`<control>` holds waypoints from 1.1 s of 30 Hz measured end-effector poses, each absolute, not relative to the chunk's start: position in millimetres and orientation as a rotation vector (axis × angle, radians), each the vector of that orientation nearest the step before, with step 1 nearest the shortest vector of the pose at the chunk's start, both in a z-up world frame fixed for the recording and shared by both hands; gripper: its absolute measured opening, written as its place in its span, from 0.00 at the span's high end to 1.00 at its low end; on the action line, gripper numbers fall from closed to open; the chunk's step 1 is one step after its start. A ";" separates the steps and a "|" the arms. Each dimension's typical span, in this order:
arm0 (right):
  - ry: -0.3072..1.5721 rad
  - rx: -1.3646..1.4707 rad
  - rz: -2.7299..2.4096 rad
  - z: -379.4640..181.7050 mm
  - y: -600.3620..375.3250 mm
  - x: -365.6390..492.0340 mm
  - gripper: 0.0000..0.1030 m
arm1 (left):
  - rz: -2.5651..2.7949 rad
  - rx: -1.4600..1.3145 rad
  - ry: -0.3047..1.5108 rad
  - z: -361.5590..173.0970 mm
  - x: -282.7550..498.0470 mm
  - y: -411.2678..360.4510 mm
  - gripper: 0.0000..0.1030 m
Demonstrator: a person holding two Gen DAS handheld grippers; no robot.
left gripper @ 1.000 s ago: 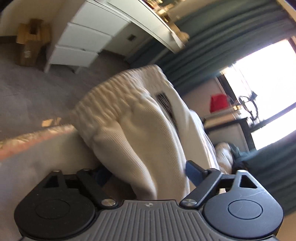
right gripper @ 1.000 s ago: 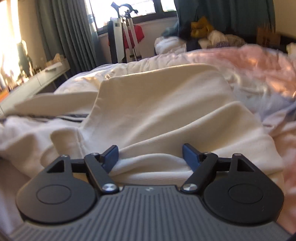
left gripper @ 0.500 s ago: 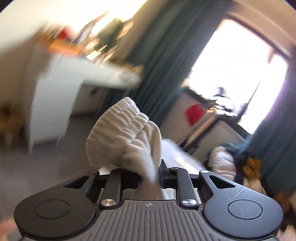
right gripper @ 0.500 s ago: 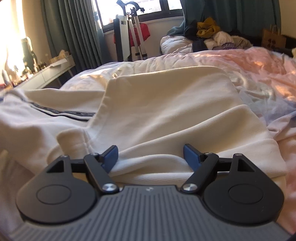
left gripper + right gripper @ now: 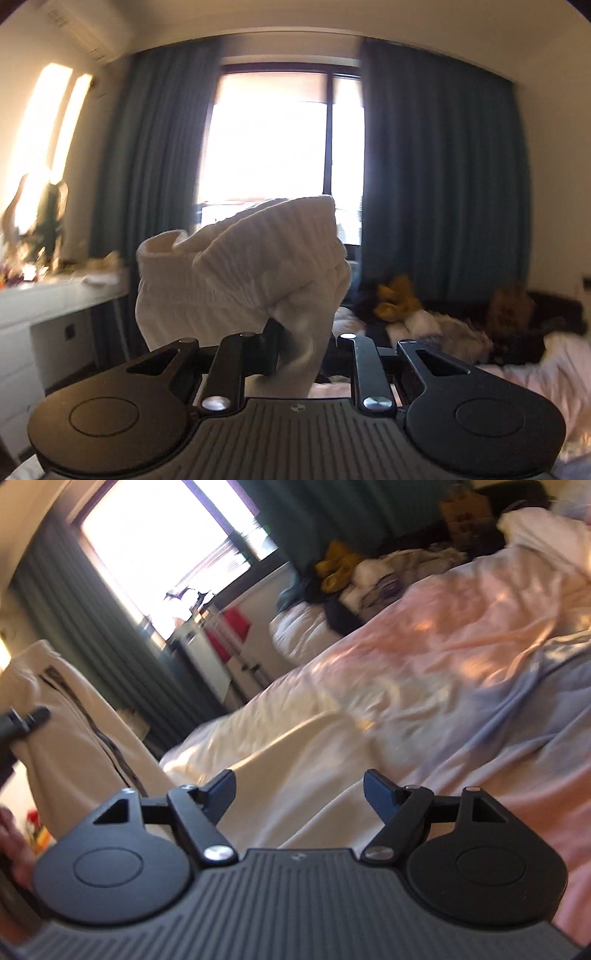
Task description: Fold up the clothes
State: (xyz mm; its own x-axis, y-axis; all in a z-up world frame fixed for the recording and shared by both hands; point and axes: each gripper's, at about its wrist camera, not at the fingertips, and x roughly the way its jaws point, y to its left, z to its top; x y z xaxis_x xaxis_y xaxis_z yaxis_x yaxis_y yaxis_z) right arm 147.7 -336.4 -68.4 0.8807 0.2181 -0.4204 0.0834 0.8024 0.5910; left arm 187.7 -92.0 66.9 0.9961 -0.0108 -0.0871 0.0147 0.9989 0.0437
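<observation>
1. The cream garment is lifted off the bed: its ribbed waistband bunches just ahead of the left gripper, whose jaws are closed tight on the cloth.
2. In the right wrist view the garment hangs down at the left, its long axis running from that held end towards the bed.
3. The right gripper is wide open, holding nothing; pale cloth lies just beyond its fingers, so it is the nearer one to the low end.
</observation>
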 end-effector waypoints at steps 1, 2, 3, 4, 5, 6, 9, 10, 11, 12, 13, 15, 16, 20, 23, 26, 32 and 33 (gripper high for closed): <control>0.488 0.662 0.057 -67.3 -349.6 145.8 0.24 | -0.042 0.090 0.092 56.4 190.3 -115.1 0.80; 0.480 0.687 0.038 -67.8 -362.6 144.1 0.23 | -0.074 0.133 0.106 43.1 192.3 -136.9 0.80; 0.473 0.713 0.020 -68.6 -375.2 142.5 0.22 | -0.108 0.176 0.127 27.3 193.9 -157.6 0.80; 0.468 0.739 0.010 -70.8 -386.0 141.3 0.22 | -0.143 0.217 0.152 10.9 195.5 -176.6 0.80; 0.464 0.764 0.002 -73.0 -396.6 140.4 0.22 | -0.180 0.260 0.183 -6.4 195.2 -195.3 0.80; 0.463 0.783 0.000 -75.2 -405.7 140.4 0.22 | -0.217 0.301 0.218 -23.7 195.0 -212.0 0.80; 0.472 0.825 0.019 -81.1 -424.2 142.9 0.22 | -0.350 0.435 0.409 -73.0 205.9 -246.3 0.80; 0.477 0.838 0.039 -83.3 -428.7 144.6 0.22 | -0.370 0.472 0.434 -85.7 205.2 -251.5 0.80; 0.489 0.848 0.075 -85.5 -431.1 148.0 0.22 | -0.377 0.496 0.421 -94.8 201.2 -250.4 0.80; 0.505 0.854 0.117 -87.6 -432.5 152.0 0.22 | -0.384 0.503 0.404 -97.9 199.5 -245.8 0.80; 0.522 0.862 0.157 -89.8 -433.6 156.5 0.22 | -0.395 0.503 0.397 -97.9 199.6 -241.6 0.79; 0.552 0.892 0.222 -96.0 -434.7 169.0 0.22 | -0.429 0.508 0.393 -98.1 186.4 -225.1 0.76; 0.566 0.921 0.238 -99.9 -435.4 176.1 0.22 | -0.449 0.511 0.392 -98.3 177.9 -215.7 0.73; 0.624 1.088 0.248 -125.7 -434.9 206.5 0.23 | -0.528 0.524 0.388 -98.9 143.6 -177.9 0.59; 0.685 1.180 0.214 -146.3 -426.3 227.2 0.30 | -0.563 0.552 0.364 -98.2 121.5 -158.0 0.50; 0.729 1.179 0.215 -154.7 -417.3 242.9 0.31 | -0.573 0.546 0.340 -100.8 115.0 -142.5 0.45; 0.787 1.173 0.236 -166.1 -416.6 282.2 0.33 | -0.540 0.520 0.334 -115.0 129.6 -136.9 0.45; 0.798 1.188 0.243 -171.8 -416.8 288.4 0.38 | -0.544 0.510 0.337 -115.2 132.9 -138.0 0.45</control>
State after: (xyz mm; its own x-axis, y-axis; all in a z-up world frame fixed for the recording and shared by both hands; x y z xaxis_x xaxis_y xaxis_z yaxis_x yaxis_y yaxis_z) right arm 288.4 -416.8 -171.8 0.7088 0.5631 -0.4249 0.2301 0.3849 0.8938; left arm 132.9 -138.0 -115.2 0.8068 -0.4038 -0.4314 0.5662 0.7372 0.3687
